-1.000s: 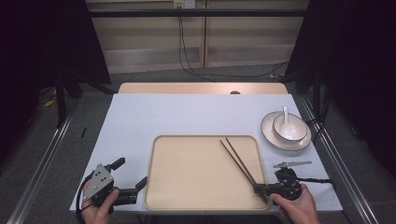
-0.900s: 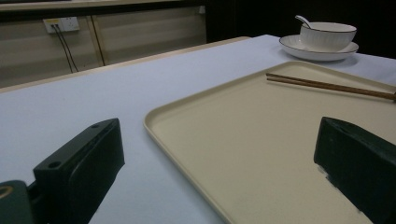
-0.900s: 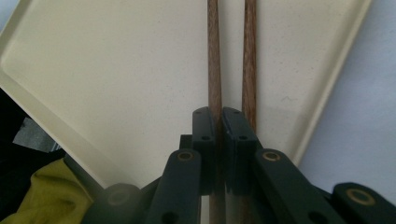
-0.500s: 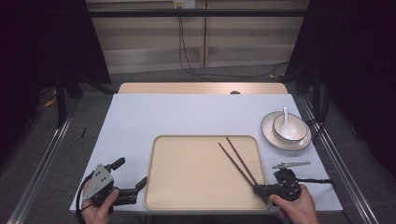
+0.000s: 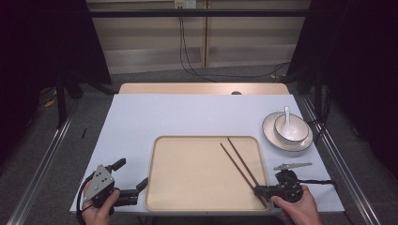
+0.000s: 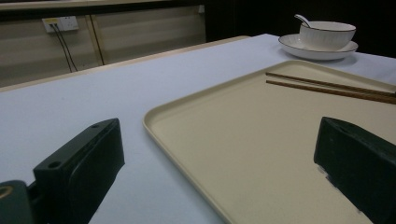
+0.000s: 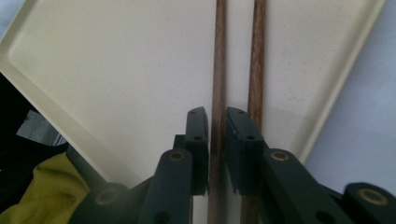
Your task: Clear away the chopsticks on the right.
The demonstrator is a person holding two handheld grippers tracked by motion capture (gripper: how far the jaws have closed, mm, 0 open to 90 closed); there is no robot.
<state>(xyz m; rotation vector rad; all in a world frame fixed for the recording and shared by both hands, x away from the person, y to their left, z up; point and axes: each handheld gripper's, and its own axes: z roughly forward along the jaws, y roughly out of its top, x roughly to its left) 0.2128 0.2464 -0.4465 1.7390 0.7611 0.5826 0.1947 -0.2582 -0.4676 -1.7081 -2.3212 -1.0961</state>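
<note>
Two dark wooden chopsticks (image 5: 239, 164) lie slanted on the right side of a beige tray (image 5: 187, 173). At the tray's near right corner my right gripper (image 5: 259, 190) lies low over their near ends. In the right gripper view its jaws (image 7: 217, 112) straddle the left chopstick (image 7: 219, 56) and have just been opening, with a thin gap showing on one side. The second chopstick (image 7: 257, 56) lies just outside the right jaw. My left gripper (image 5: 131, 173) rests open on the table left of the tray, holding nothing (image 6: 217, 130).
A white bowl (image 5: 291, 129) with a white spoon (image 5: 286, 115) in it stands on a white plate (image 5: 281, 140) at the right of the light blue table top. The tray's rim (image 6: 187, 116) runs between the left jaws.
The far ends of the two chopsticks lie slightly further apart than a second ago. Both hands have kept still.
</note>
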